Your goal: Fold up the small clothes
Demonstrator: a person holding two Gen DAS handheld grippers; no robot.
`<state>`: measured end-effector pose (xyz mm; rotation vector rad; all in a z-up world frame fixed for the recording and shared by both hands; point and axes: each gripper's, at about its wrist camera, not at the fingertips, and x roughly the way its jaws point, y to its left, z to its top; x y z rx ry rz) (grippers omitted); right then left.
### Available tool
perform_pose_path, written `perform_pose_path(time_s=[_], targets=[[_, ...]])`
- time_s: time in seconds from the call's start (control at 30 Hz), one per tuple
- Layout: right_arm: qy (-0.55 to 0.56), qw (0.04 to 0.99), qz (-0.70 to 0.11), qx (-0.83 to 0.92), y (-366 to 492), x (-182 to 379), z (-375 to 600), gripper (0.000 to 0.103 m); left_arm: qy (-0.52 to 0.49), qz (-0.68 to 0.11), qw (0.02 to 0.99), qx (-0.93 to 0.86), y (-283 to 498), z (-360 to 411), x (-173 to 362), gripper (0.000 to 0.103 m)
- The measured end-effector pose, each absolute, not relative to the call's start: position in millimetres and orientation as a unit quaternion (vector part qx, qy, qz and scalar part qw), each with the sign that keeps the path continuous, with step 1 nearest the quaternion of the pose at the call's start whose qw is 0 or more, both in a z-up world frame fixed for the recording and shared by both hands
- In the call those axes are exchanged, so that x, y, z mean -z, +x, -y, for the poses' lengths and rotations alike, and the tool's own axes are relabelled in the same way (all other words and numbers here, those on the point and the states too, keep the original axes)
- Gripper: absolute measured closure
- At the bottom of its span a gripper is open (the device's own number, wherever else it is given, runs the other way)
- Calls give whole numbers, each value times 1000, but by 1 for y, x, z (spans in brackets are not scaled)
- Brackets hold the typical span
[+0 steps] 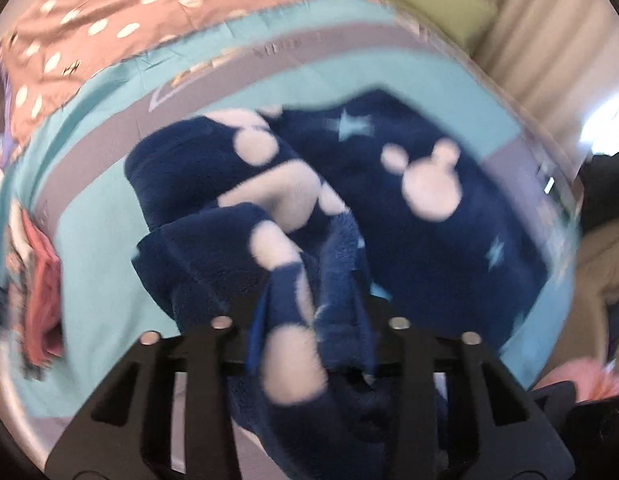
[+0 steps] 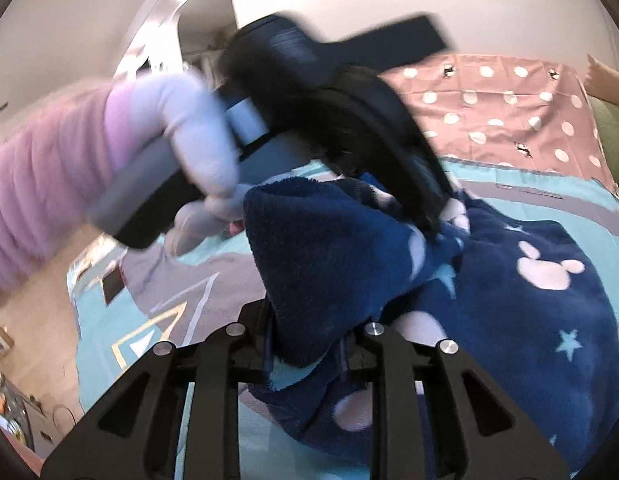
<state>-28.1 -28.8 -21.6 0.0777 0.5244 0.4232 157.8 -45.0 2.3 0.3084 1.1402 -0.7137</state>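
A small navy fleece garment (image 1: 449, 184) with white mouse-head shapes and pale stars lies partly on a teal and grey bedcover (image 1: 101, 248). My left gripper (image 1: 309, 320) is shut on a bunched edge of it, lifted off the cover. In the right wrist view the same garment (image 2: 529, 320) spreads to the right, and my right gripper (image 2: 305, 344) is shut on another fold of it. The left gripper (image 2: 429, 224), held by a white-gloved hand (image 2: 197, 136), pinches the cloth just above and beyond the right one. Both views are blurred.
A pink cloth with white dots (image 1: 109, 12) lies at the far side of the bed (image 2: 509, 112). A reddish garment (image 1: 45, 292) sits at the left edge. A green cushion (image 1: 433, 0) and curtains stand beyond. Floor clutter shows at lower left (image 2: 13, 412).
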Motion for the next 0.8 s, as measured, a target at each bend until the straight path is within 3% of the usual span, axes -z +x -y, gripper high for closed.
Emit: perform_pose_path(time_s=[0.17, 0.43, 0.7, 0.8], targets=[[34, 956, -222, -187, -45, 3, 51, 80, 65, -485, 786, 379, 146, 50, -32, 75], [42, 977, -178, -114, -80, -11, 108, 81, 38, -456, 762, 458, 127, 127, -51, 80], [268, 901, -289, -181, -85, 61, 186, 79, 59, -507, 715, 478, 116, 174, 8, 80], [303, 879, -306, -206, -83, 75, 192, 79, 44, -497, 722, 480, 113, 162, 11, 74]])
